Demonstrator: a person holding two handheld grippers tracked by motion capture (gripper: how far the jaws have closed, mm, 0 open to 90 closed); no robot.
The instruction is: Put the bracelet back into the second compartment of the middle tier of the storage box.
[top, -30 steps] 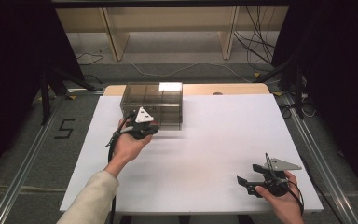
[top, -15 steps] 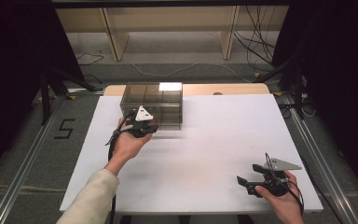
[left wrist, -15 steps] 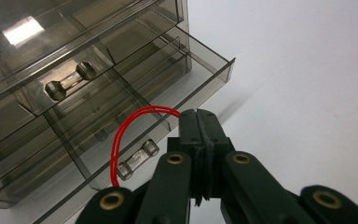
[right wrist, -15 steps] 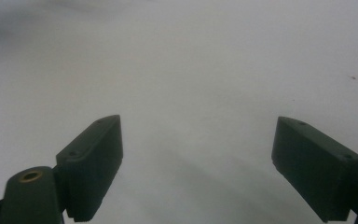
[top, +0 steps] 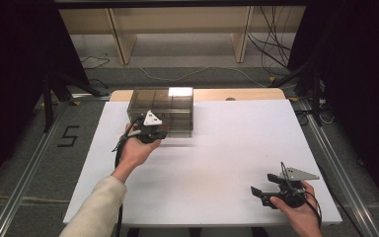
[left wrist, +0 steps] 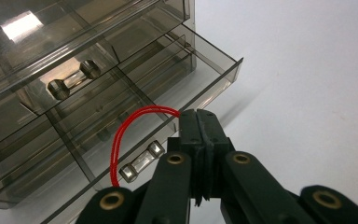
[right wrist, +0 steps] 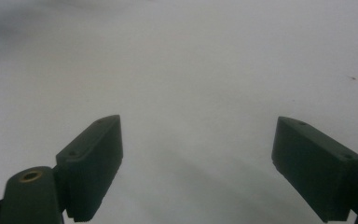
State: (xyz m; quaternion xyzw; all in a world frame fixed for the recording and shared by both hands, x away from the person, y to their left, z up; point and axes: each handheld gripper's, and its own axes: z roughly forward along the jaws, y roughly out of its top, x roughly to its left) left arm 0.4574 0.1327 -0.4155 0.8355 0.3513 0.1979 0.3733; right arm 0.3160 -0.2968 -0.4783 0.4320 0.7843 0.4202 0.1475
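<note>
A smoky clear plastic drawer cabinet (top: 170,106) stands at the table's far edge, left of centre. Its lower drawer (left wrist: 214,84) is pulled out, showing divided compartments and a clear handle (left wrist: 142,161). My left gripper (top: 150,132) sits at the cabinet's front left. In the left gripper view its jaws (left wrist: 199,116) are shut on one end of a thin red band (left wrist: 121,135). The band arcs over the drawer's front wall and disappears under the gripper. My right gripper (top: 259,192) rests near the table's front right, jaws (right wrist: 209,168) wide open with nothing between them.
The white table top (top: 237,148) spreads between the two hands. The upper drawer, closed, shows its own handle (left wrist: 72,79). Wooden shelving legs and cables lie on the floor beyond the table. Metal rails run along both sides.
</note>
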